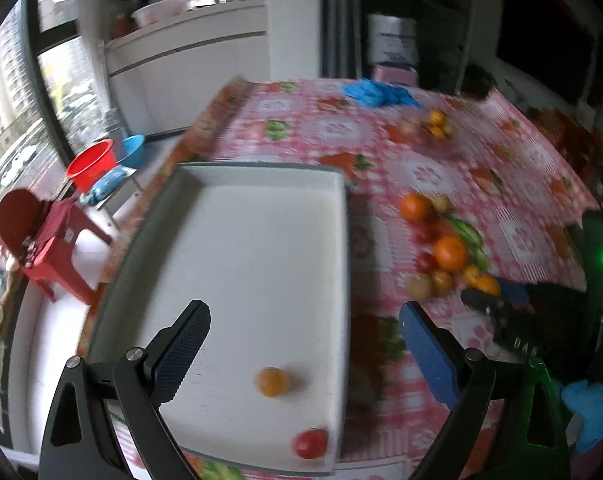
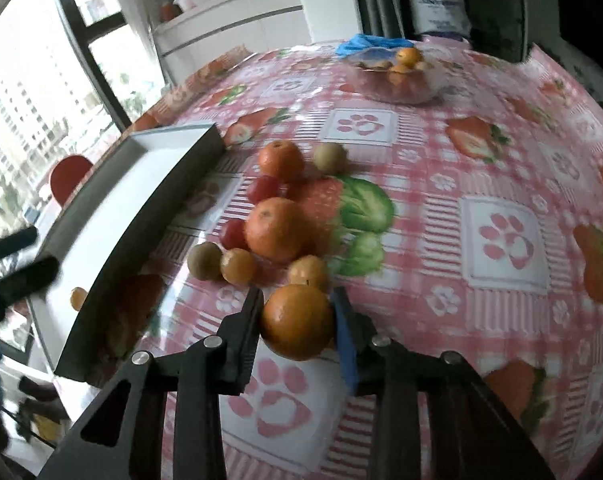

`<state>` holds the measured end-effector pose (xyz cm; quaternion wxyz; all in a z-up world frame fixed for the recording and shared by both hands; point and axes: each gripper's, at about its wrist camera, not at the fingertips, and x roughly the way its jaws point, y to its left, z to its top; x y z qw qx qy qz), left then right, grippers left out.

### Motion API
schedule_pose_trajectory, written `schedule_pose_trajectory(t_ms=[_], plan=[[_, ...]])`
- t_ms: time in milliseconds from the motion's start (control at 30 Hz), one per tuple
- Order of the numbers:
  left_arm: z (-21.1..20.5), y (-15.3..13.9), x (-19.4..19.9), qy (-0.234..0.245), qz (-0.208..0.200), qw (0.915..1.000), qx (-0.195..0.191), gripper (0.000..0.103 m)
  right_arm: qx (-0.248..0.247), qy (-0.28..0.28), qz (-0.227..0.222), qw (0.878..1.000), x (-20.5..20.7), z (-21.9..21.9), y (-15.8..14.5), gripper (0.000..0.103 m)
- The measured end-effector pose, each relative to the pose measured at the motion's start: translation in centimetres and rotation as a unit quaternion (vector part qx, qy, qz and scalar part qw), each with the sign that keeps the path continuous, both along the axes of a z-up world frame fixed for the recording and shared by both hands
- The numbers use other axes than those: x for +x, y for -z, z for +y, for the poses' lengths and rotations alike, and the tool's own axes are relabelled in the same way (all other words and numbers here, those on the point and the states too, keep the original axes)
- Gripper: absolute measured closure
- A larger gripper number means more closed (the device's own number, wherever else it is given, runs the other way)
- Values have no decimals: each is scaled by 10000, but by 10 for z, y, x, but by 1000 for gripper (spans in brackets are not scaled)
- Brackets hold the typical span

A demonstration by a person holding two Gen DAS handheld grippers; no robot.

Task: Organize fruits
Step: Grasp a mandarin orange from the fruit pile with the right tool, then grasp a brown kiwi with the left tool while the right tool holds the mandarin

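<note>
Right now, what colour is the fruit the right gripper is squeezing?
Orange. The orange sits clamped in the right gripper, clearest in the right wrist view.

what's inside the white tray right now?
The white tray holds two fruits near its close end: a small orange fruit and a small red one by the corner. The left gripper hangs open above and covers part of the floor nearest the camera.

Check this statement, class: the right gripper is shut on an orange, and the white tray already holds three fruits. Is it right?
Not quite. The left wrist view shows the white tray holding two fruits, not three. The right gripper is indeed shut on an orange.
</note>
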<state>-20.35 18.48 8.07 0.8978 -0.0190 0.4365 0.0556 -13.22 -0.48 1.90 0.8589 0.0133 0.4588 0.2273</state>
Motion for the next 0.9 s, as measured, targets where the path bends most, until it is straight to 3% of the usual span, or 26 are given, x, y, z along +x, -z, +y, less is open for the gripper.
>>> schedule_pose_trajectory(t_ms=[233,600,667,700,733,900], plan=[[-69,24,19,704,140,9971,249,7,80,326,78,9994,-13,-45,4,65],[-83,56,50,667,451,9963,299,7,407,486,102,9979,-20,-74,3,65],[-84,59,52,686,490,9958,369,14,451,468,114,9978,-20,-75,4,65],[-84,62,54,717,553,9953,357,25,467,461,116,9978,-20,-76,4,65],[-84,65,57,753,659,9944,326,30,484,452,117,9977,-20,-76,4,65],[-80,69,64,713,692,9949,150,35,518,465,134,9975,-18,-77,5,65]])
